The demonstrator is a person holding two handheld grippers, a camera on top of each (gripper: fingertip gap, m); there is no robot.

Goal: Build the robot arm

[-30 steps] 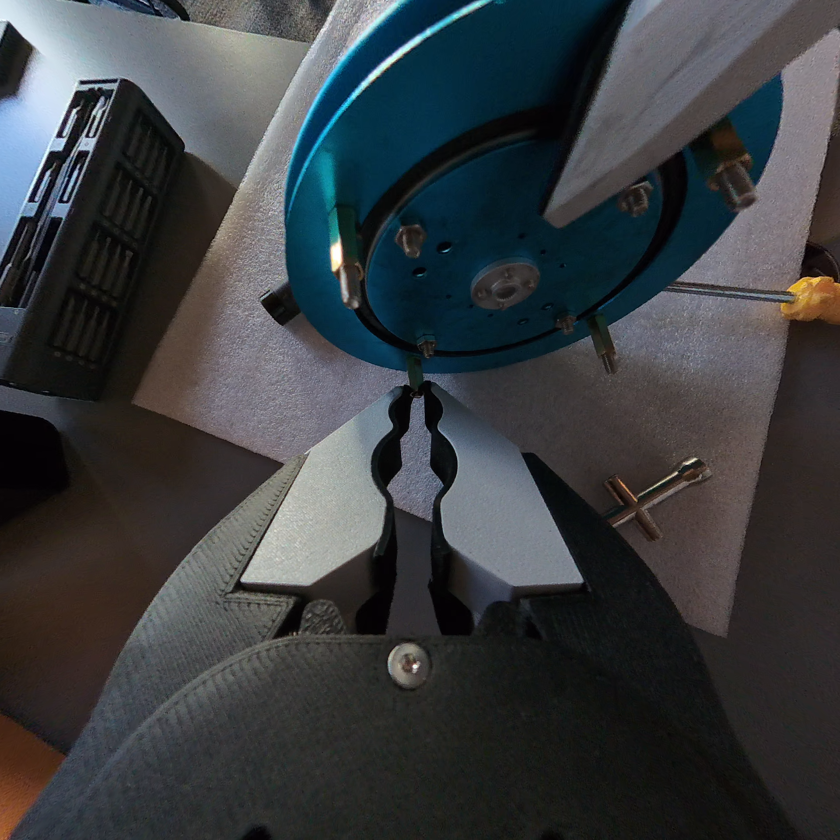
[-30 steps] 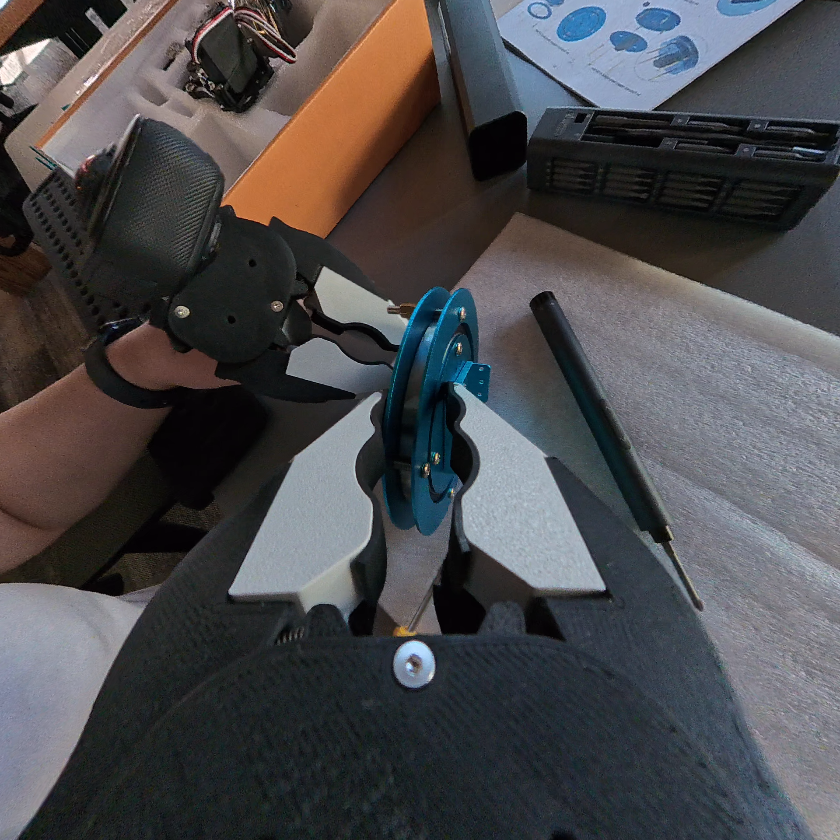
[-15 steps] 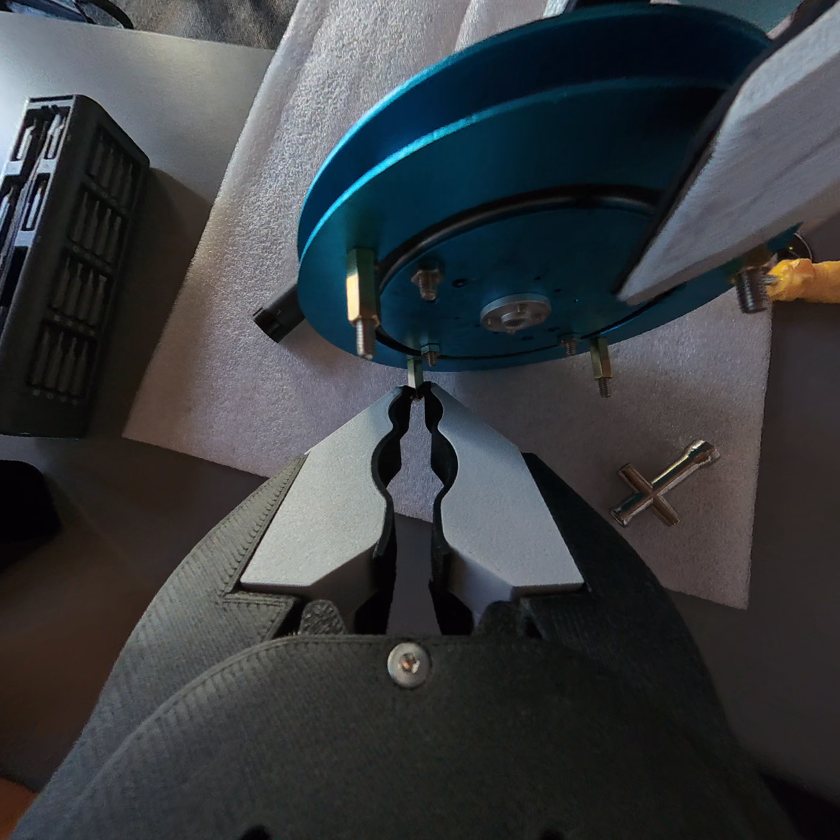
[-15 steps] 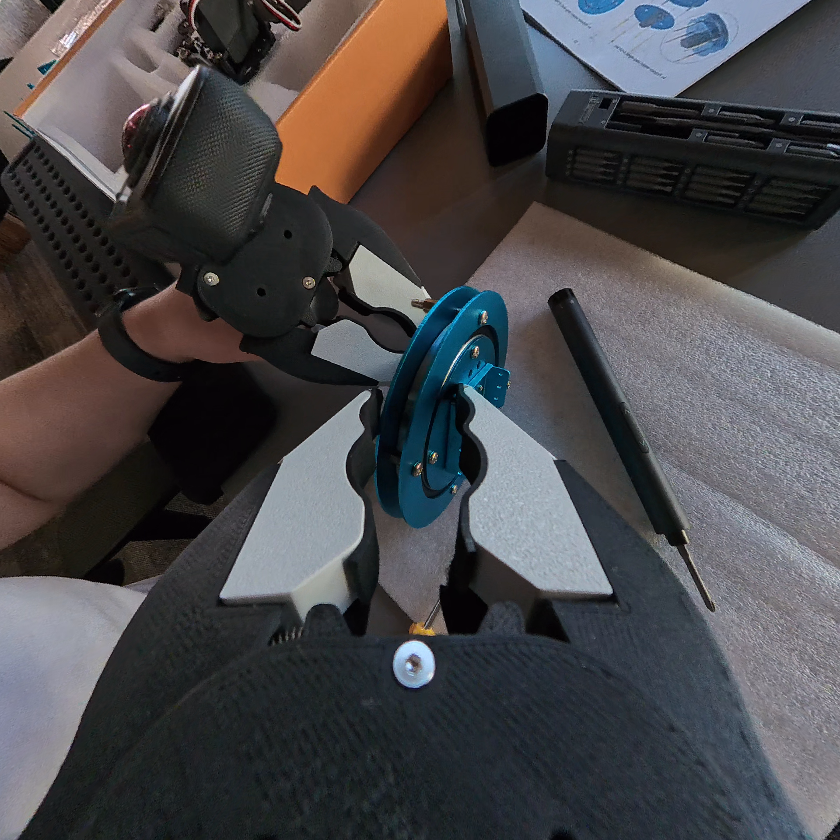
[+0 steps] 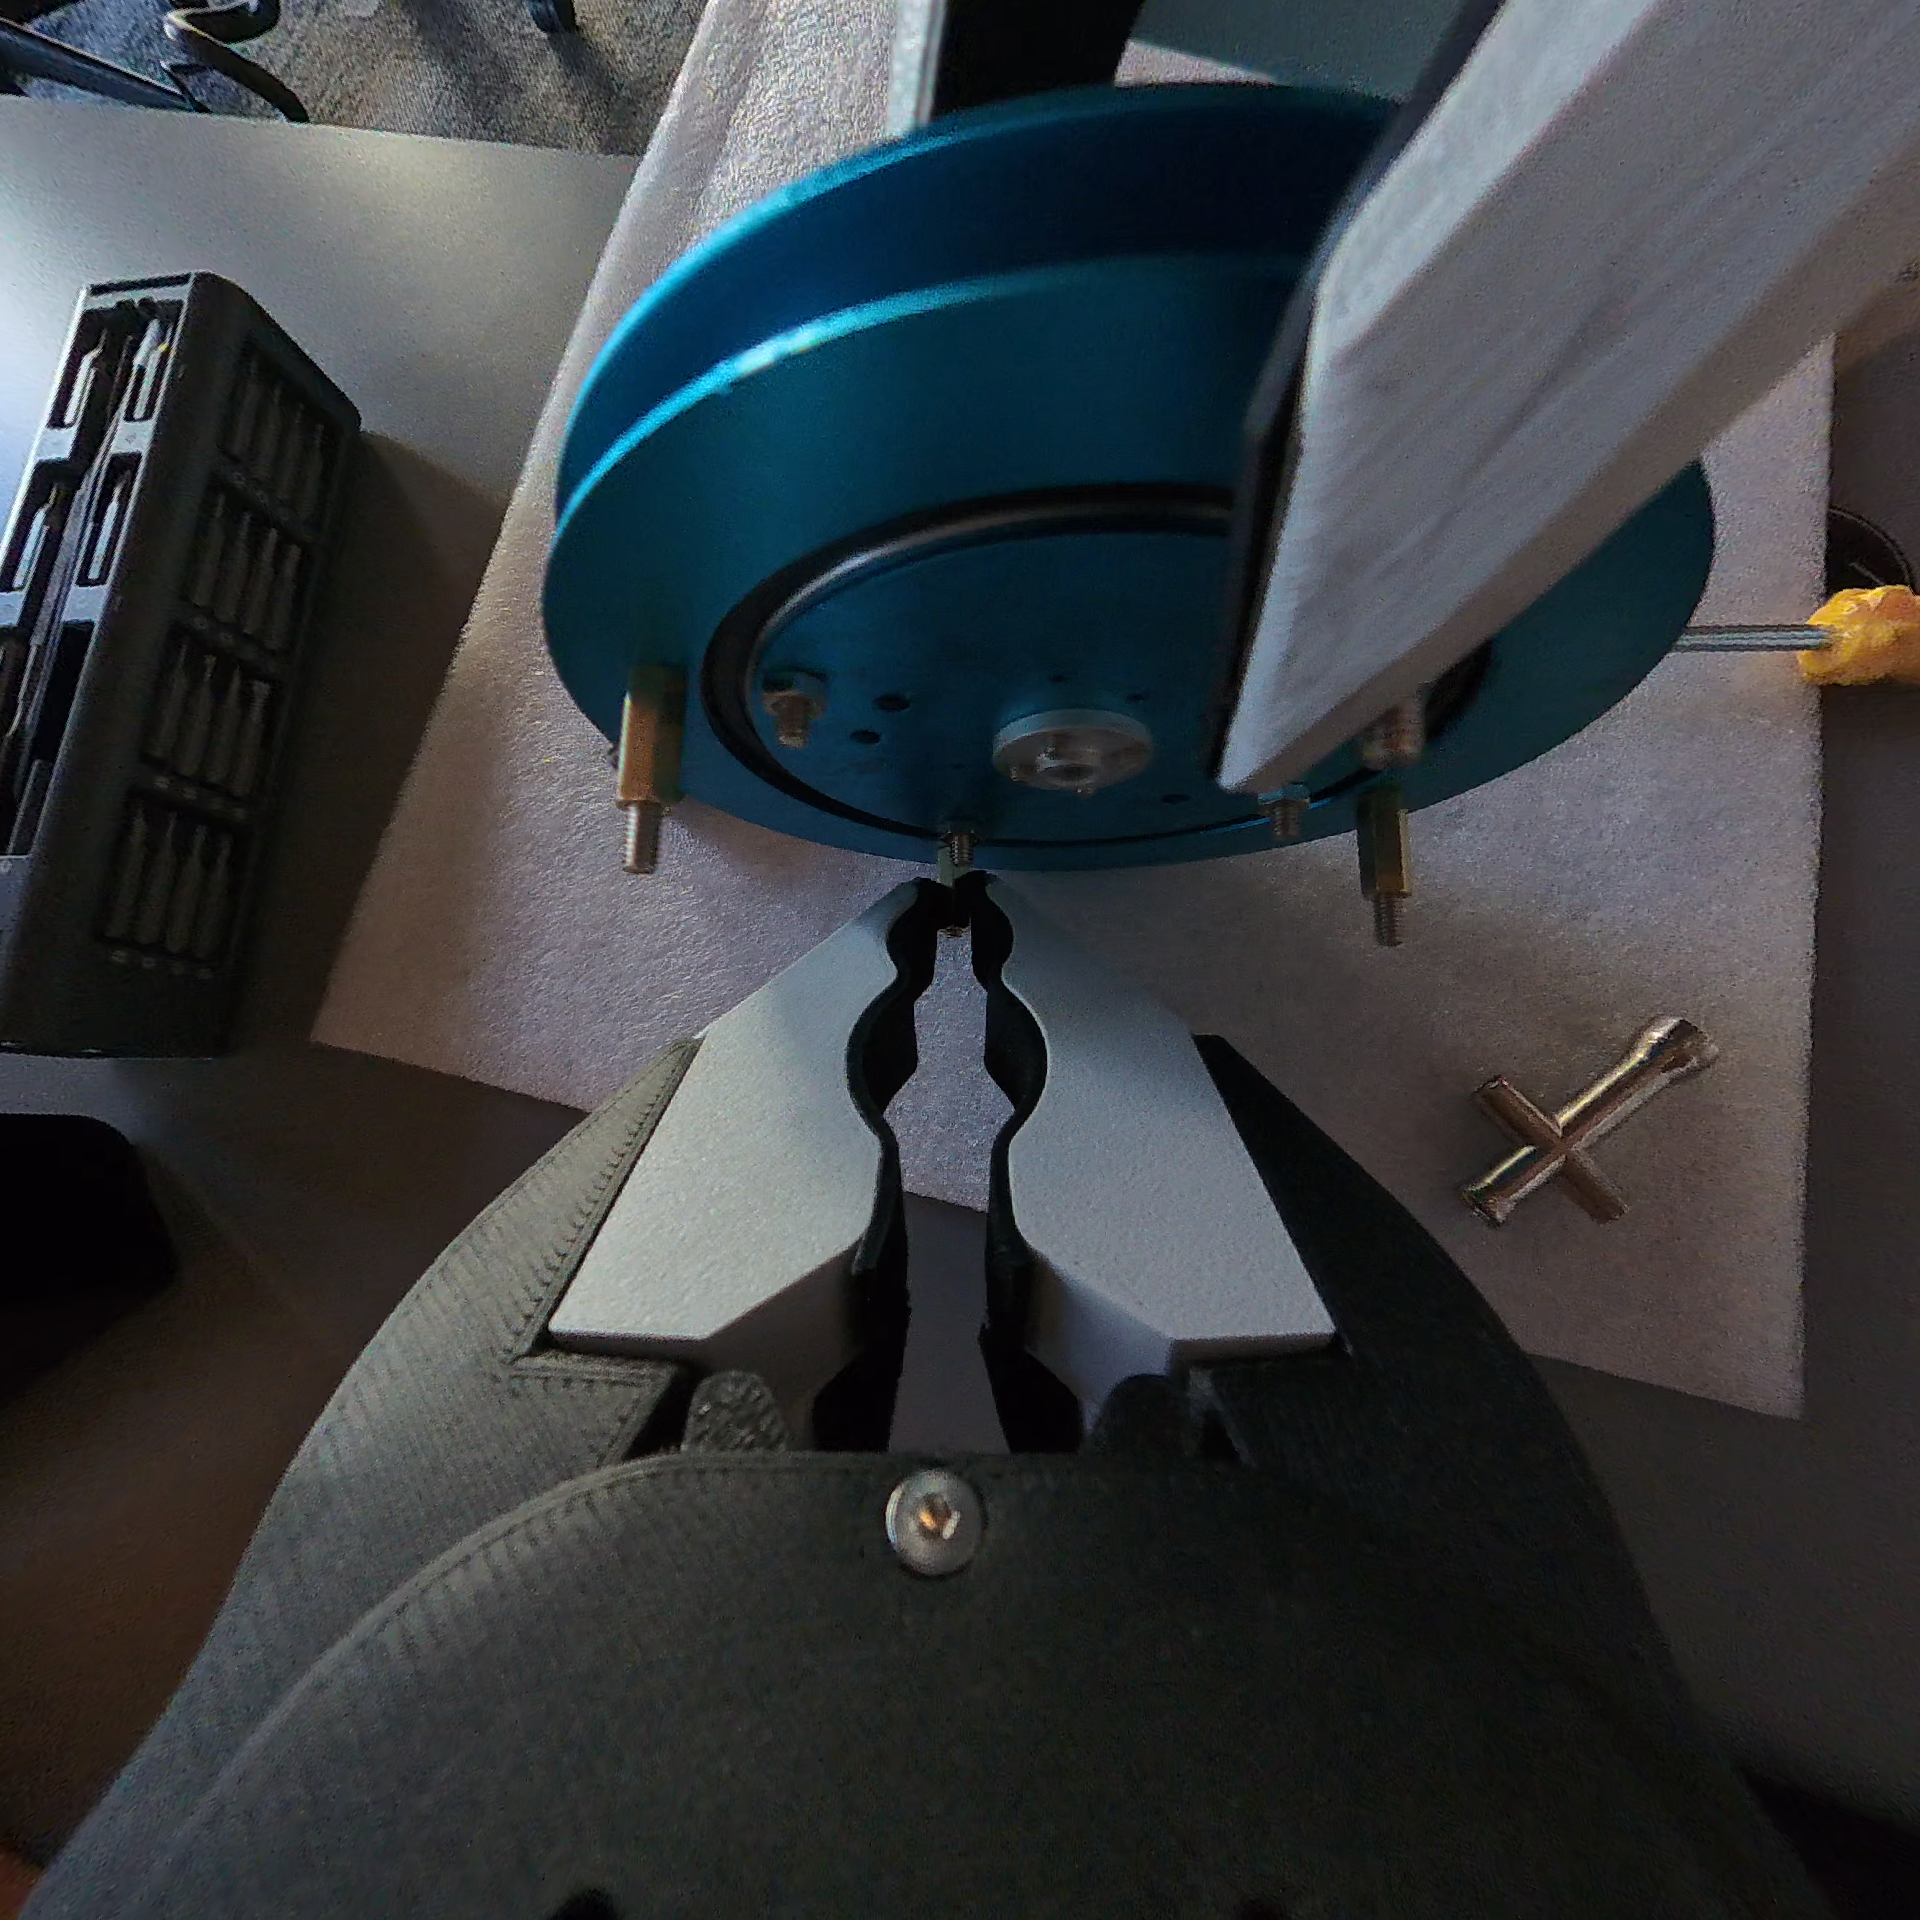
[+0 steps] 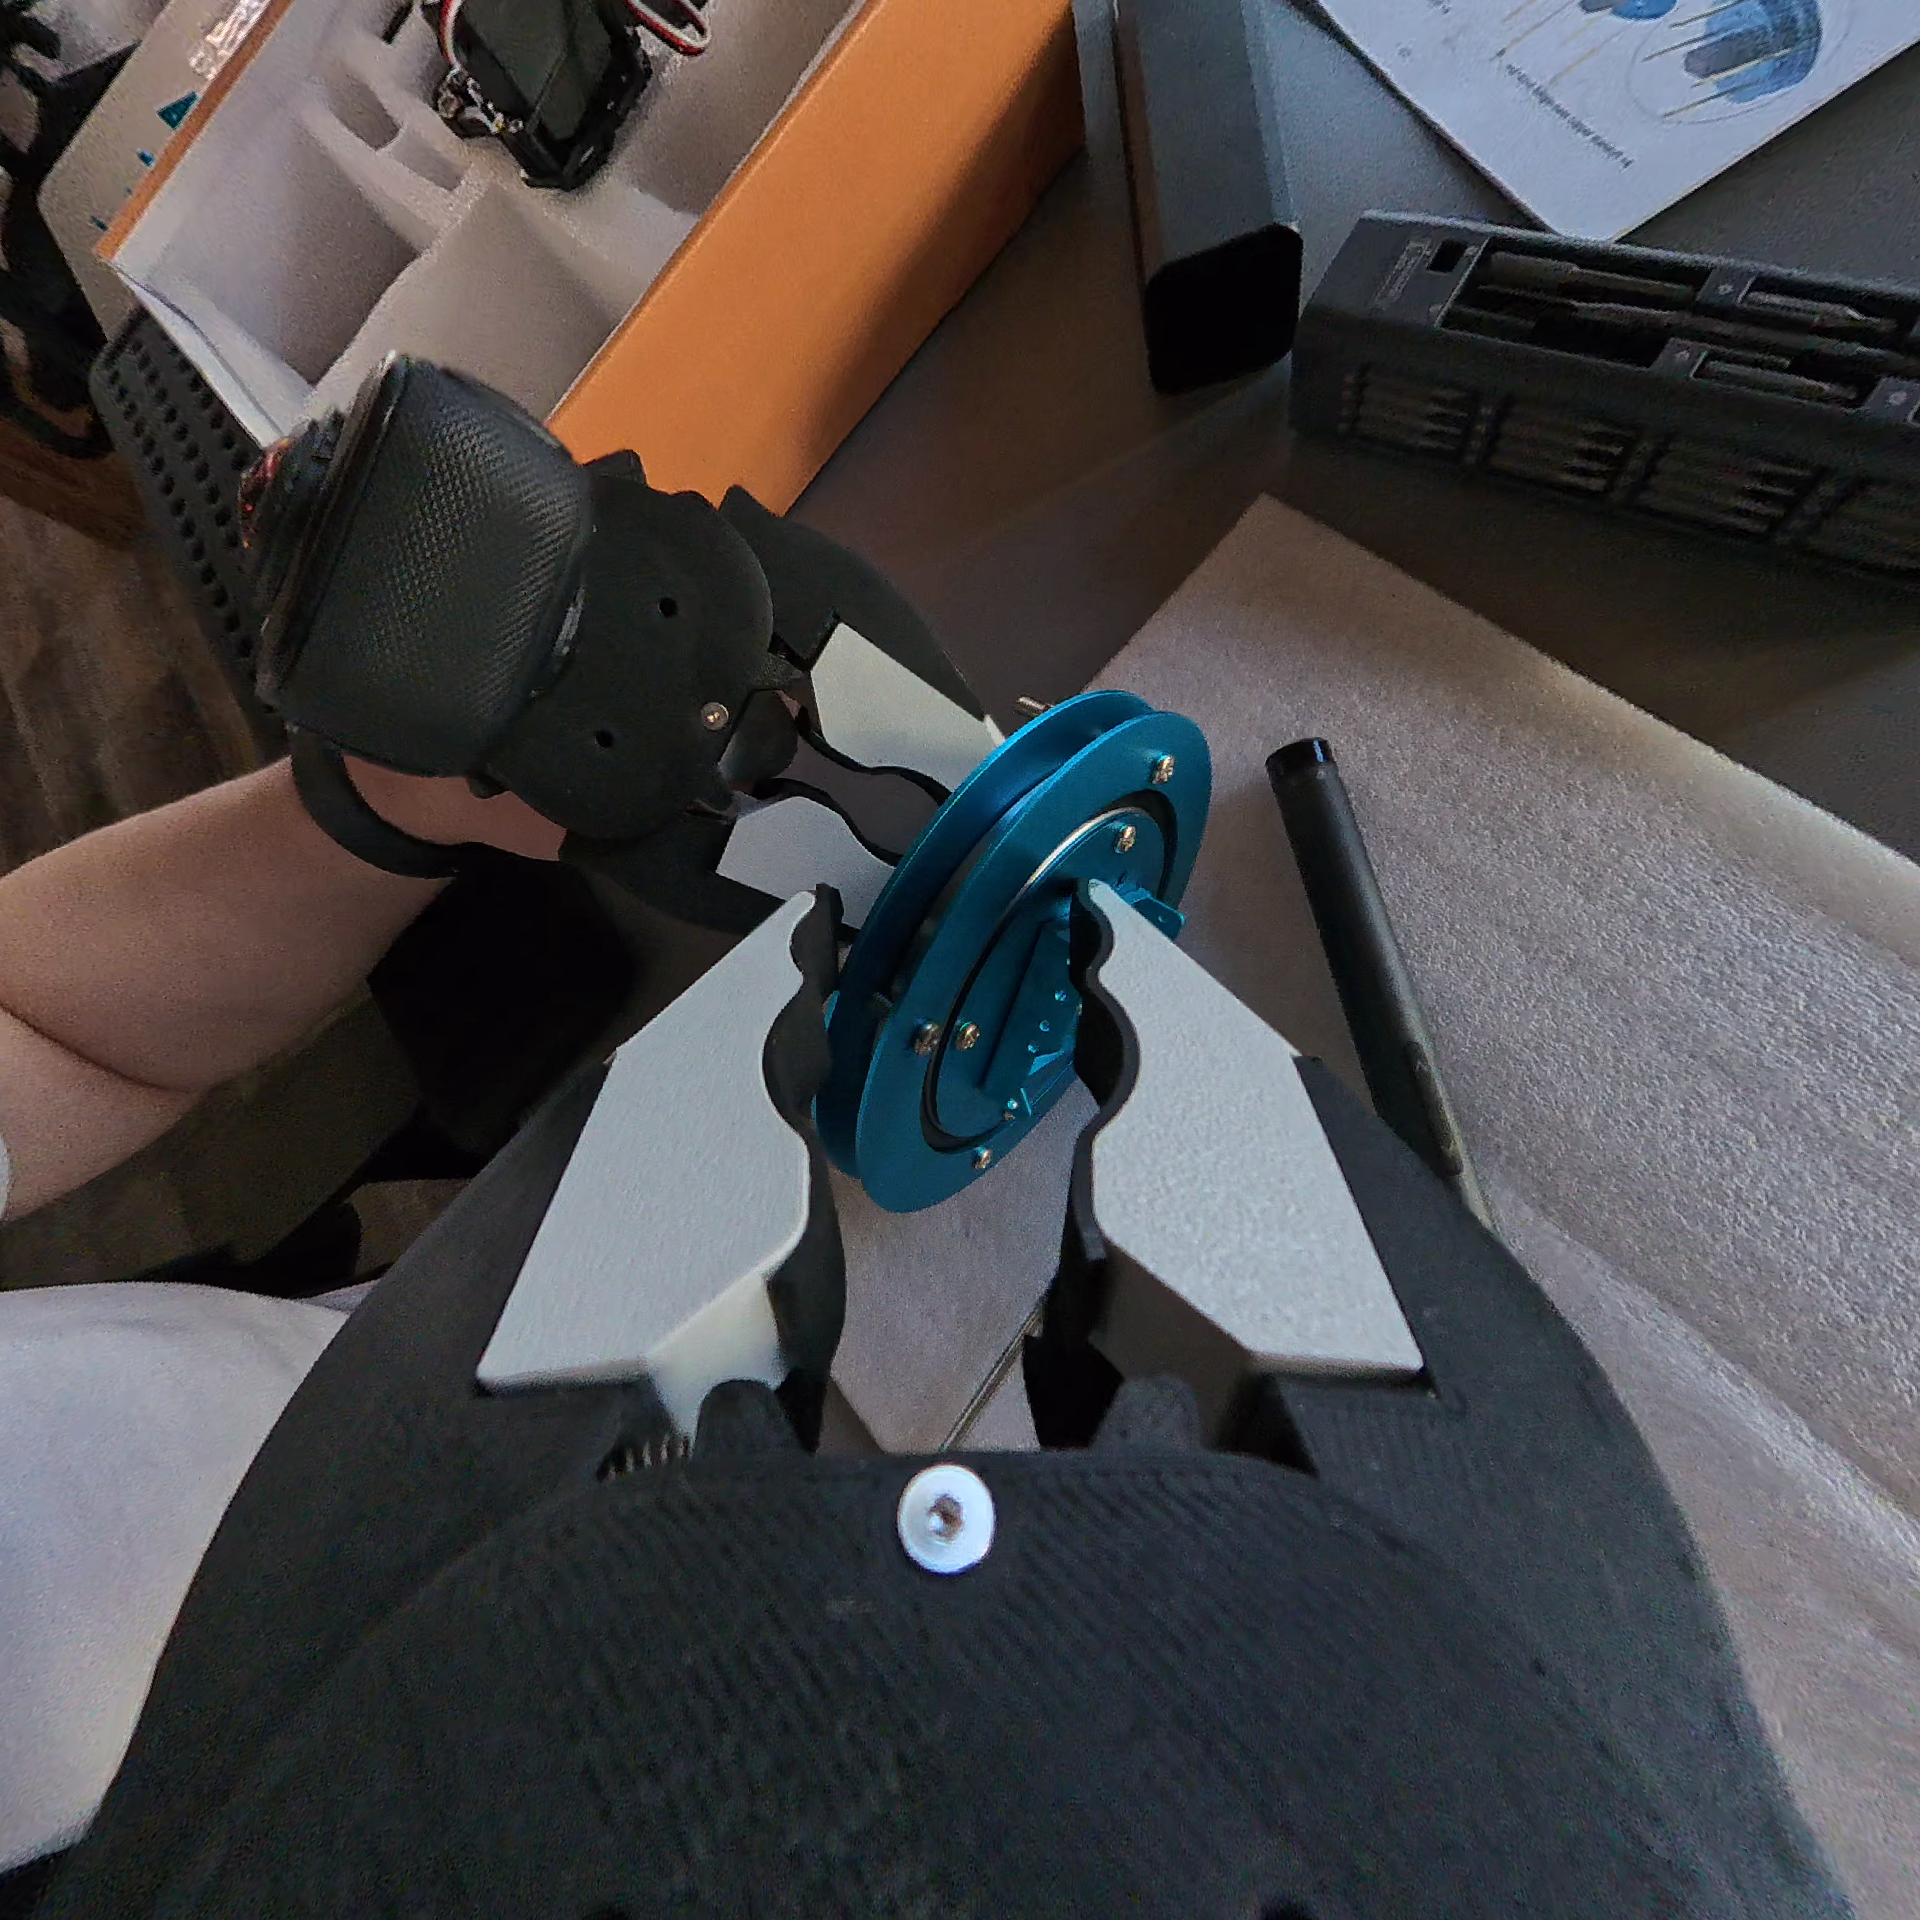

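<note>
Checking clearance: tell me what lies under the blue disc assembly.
Under the blue disc assembly, which the right gripper holds raised, is white foam sheet. The disc hides the foam directly beneath it; a yellow-handled tool pokes out beside it.

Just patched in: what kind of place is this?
Likely an assembly bench: a bit case, a driver on a foam mat, and a parts box.

Two matching tools — left tool (image 5: 954, 902), right tool (image 6: 945, 904) — each built from a black, ribbed 3D-printed shell with one silver hex screw at centre. Pale grey wedge fingers (image 6: 675, 1132) lined with wavy black pads. Rounded, mesh-textured black camera housing (image 6: 436, 561) on the left one. Black wrist strap (image 6: 353, 831); white sleeve (image 6: 125, 1455).
</note>
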